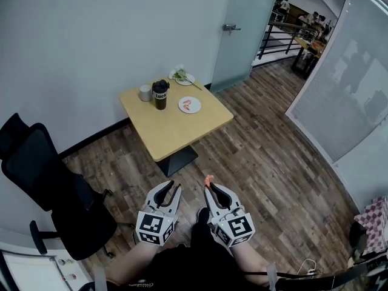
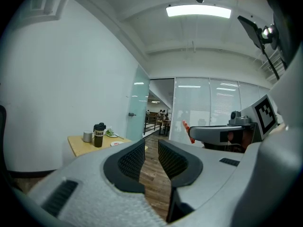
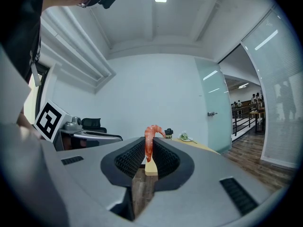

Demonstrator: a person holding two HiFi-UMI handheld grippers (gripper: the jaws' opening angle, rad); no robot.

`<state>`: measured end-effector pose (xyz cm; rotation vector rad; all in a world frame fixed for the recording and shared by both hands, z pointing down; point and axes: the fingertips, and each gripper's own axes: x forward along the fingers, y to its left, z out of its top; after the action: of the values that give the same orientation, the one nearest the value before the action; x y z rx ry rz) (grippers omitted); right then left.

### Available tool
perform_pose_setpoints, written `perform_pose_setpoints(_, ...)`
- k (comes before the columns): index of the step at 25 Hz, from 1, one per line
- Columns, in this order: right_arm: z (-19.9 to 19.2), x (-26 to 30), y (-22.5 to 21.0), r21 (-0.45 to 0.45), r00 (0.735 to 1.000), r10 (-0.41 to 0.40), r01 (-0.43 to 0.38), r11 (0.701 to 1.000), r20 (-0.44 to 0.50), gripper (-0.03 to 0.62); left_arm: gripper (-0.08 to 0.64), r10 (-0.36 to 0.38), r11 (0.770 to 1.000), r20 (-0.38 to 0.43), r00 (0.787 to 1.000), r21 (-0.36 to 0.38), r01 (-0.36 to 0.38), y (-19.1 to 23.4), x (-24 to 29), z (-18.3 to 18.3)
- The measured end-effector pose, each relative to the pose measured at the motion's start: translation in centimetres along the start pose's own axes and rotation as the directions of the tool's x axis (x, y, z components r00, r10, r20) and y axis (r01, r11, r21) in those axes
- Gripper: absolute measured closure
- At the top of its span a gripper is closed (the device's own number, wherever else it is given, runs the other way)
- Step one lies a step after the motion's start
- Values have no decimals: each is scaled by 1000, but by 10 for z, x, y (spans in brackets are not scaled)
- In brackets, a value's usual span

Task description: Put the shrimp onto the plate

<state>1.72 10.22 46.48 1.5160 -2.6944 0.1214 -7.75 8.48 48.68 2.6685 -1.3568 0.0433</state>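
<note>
Far ahead, a small white plate with a red shrimp-like piece on it lies on the square wooden table. My right gripper is low near my body, shut on an orange-red shrimp that sticks up past the fingertips. In the right gripper view the shrimp stands curled between the dark pads. My left gripper hangs beside it, jaws drawn close with nothing between them; only floor shows through the slit. Both grippers are well short of the table.
On the table stand a black cup, a grey mug and a plate of greens. A black office chair is at the left. Wood floor lies between me and the table; a glass door is behind it.
</note>
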Motion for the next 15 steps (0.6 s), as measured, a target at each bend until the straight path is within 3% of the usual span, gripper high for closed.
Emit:
perform_pose_setpoints(7, 2, 48, -35, 19, 1000, 31, -31, 999, 6, 544, 471, 29, 1000, -15, 999, 9, -29, 27, 46, 4)
perform_pose_setpoints(15, 17, 121, -113, 22, 996, 83, -83, 996, -13, 544, 471, 64, 998, -22, 998, -8, -64, 58, 149, 25)
